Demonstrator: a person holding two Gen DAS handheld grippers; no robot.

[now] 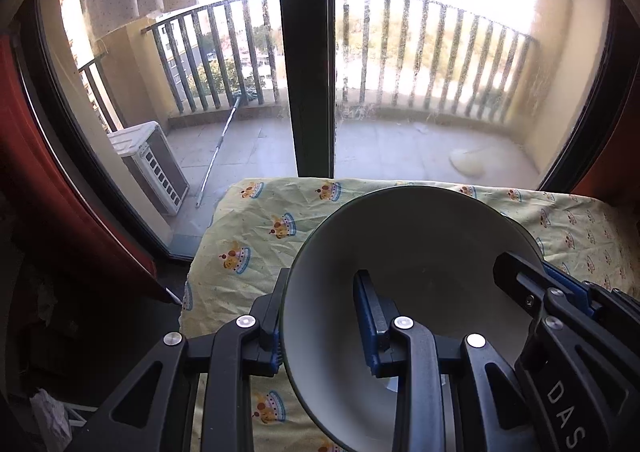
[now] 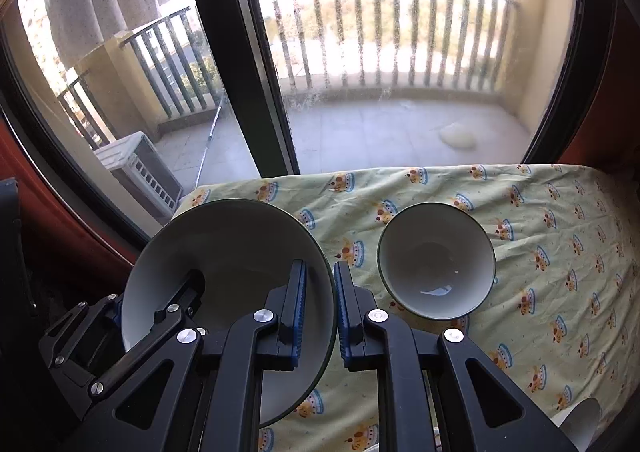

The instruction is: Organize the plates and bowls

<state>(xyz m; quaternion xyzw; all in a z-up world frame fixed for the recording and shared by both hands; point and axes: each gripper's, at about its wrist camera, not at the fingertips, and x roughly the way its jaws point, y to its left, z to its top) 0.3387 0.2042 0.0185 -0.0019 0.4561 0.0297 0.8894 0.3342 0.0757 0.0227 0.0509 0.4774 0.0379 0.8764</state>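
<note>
A large bowl [image 1: 420,252], white inside with a dark rim, hangs tilted above the cloth-covered table [image 1: 248,228]. My left gripper [image 1: 320,320] is shut on its left rim, one finger inside and one outside. The right gripper [image 1: 532,284] reaches into the bowl from the right. In the right wrist view my right gripper [image 2: 320,284] is shut on the right rim of the same large bowl [image 2: 224,248], and the left gripper [image 2: 176,300] holds the far side. A smaller white bowl [image 2: 436,260] stands upright on the table [image 2: 540,220] just to the right.
The yellow patterned cloth ends at a glass balcony door with a dark frame post [image 1: 308,72]. A red curtain [image 1: 36,156] hangs at the left. A white curved object [image 2: 580,424] shows at the table's near right corner.
</note>
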